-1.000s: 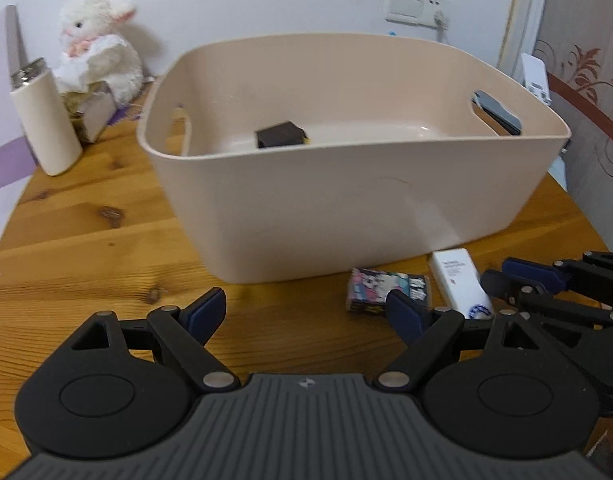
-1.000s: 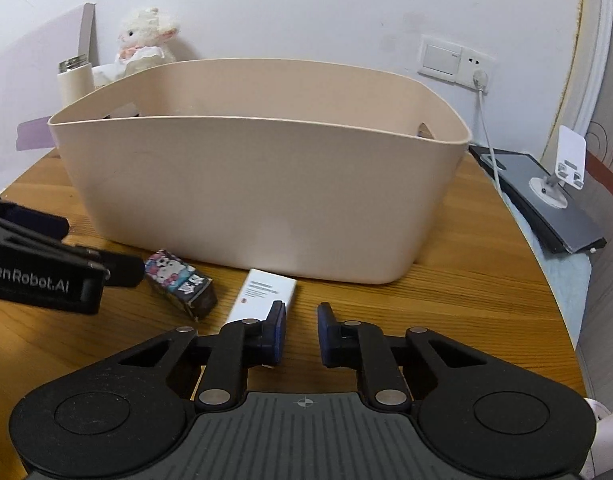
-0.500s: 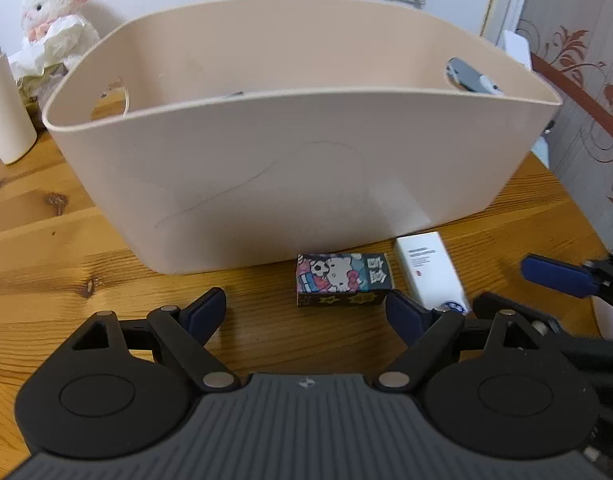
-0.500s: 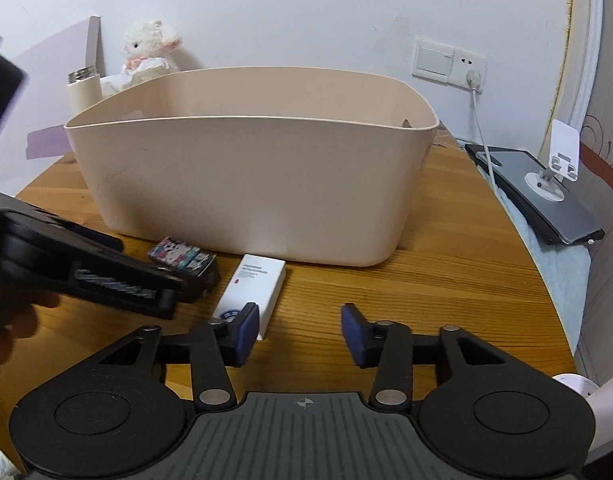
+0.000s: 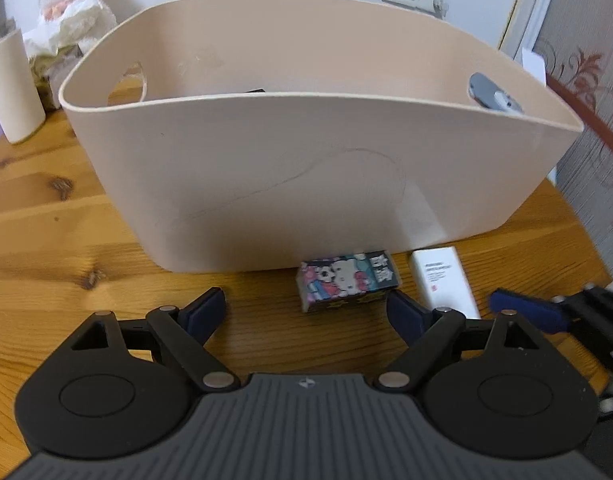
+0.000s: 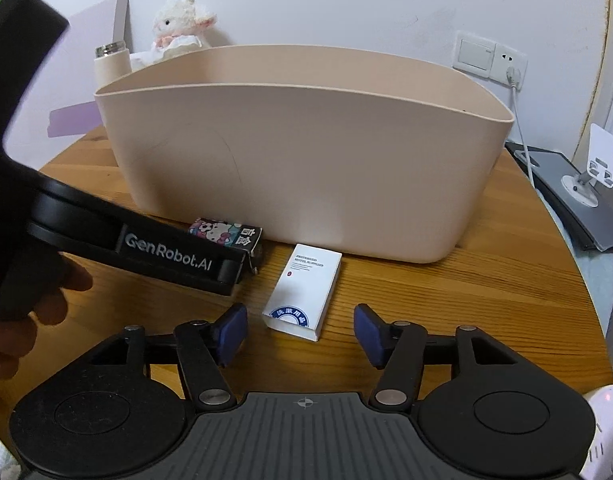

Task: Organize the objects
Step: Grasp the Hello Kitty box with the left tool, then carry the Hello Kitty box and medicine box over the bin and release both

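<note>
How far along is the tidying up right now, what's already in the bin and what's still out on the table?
Done: one dark item peeks above the near rim inside the beige bin. In hand: nothing; the left gripper and right gripper are both open, jaws spread, lined up on the cartoon box and the white box. Left: both boxes lie on the wooden table in front of the bin.

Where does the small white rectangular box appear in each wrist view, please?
Left wrist: the small white rectangular box lies lower right, right of the cartoon-printed box.
Right wrist: it lies centre, before the open claw.
Shared landmark: the beige plastic tub behind it.
</note>
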Tool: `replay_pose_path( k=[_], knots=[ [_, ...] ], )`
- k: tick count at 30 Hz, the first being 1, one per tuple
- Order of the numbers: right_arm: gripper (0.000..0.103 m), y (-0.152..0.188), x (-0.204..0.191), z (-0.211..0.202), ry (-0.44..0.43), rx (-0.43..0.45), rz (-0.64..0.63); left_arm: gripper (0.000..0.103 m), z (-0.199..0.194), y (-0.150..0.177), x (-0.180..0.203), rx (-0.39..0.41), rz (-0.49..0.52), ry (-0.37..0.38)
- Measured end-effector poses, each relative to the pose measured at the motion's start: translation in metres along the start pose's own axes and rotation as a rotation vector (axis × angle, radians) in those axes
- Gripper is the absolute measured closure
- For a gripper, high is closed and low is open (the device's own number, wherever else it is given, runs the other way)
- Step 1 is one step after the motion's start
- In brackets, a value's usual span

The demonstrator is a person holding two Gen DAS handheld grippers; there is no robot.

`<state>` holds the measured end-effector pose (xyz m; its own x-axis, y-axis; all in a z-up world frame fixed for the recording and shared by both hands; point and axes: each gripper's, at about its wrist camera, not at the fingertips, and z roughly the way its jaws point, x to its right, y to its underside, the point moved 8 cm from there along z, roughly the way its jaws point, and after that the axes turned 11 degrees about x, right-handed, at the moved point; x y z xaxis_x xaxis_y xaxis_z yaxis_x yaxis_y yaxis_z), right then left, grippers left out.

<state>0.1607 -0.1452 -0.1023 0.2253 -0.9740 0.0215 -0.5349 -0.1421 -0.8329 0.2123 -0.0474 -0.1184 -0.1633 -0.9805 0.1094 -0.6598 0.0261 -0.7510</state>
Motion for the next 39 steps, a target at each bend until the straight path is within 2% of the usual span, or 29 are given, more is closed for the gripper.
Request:
replay_pose_path(
  k=[4,8,11,12,17,18,23,28,39],
  knots=[
    [0.040,-0.001,0.004,0.005,0.018,0.001,0.014,0.011,0.005,-0.002,0.004,0.009,-0.005,-0.028],
    [0.040,-0.003,0.013,0.008,0.057,0.009,0.022,0.011,0.010,-0.001,0.005,0.024,0.031,-0.103],
    [0.041,-0.002,0.018,0.009,0.054,0.013,0.041,0.013,0.009,0.000,0.005,0.030,0.038,-0.109],
    [0.041,-0.002,0.019,0.009,0.051,0.015,0.046,0.018,0.008,0.000,0.005,0.032,0.044,-0.114],
    [0.074,-0.005,0.016,0.010,0.050,0.019,0.038,0.044,-0.003,0.003,-0.001,0.049,0.055,-0.113],
    [0.074,-0.005,0.015,0.008,0.053,0.019,0.032,0.051,-0.006,0.005,0.000,0.052,0.068,-0.098],
    [0.075,-0.002,0.016,0.001,0.058,0.015,0.053,0.052,-0.016,0.014,0.000,0.028,0.085,-0.071],
    [0.075,-0.010,0.017,-0.018,0.078,0.048,0.045,0.052,-0.028,0.017,-0.002,0.036,0.094,-0.034],
    [0.074,-0.057,0.012,-0.077,0.115,0.218,0.013,0.052,-0.086,-0.021,0.006,0.184,0.120,0.011]
  ],
)
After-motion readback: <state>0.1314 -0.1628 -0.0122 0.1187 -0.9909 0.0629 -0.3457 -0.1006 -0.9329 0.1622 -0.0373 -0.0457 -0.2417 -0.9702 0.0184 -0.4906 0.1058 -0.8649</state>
